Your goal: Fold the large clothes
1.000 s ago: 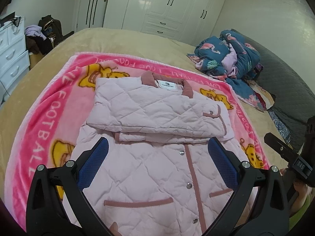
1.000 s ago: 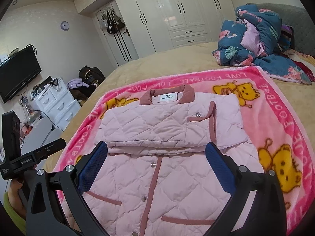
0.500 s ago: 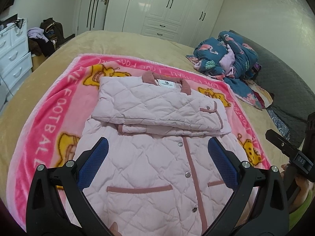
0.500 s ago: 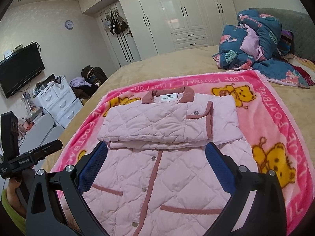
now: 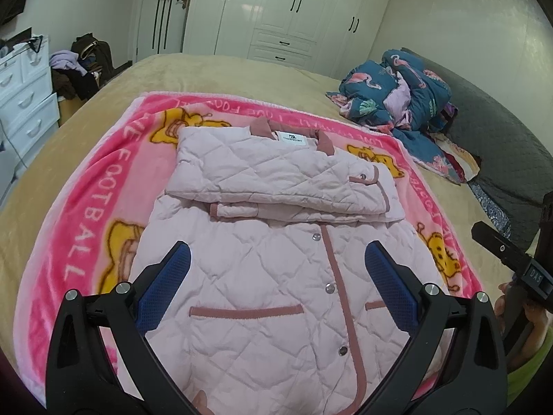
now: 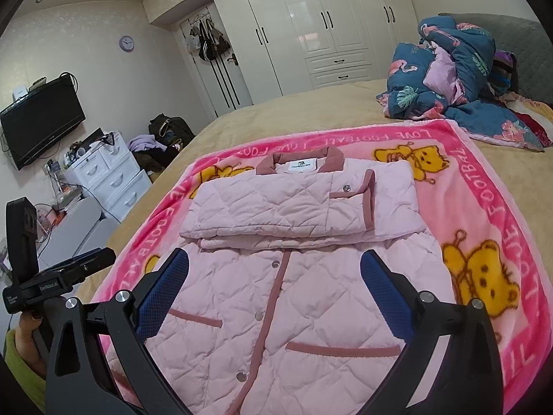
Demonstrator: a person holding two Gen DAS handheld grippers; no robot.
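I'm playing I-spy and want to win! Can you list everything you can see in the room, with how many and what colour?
quilted jacket: one, pale pink with darker pink trim, on the blanket, sleeves folded across the chest
blanket: one, bright pink with yellow bears, spread on the bed
bed cover: one, tan, under the blanket
bedding pile: one, blue with flamingos, far right of the bed
wardrobe: one, white, back wall
drawer unit: one, white, left of the bed
television: one, black, left wall
clock: one, purple, wall
bags: a few, dark, hanging on the door
left gripper: black with blue pads, open over the jacket
right gripper: same, open
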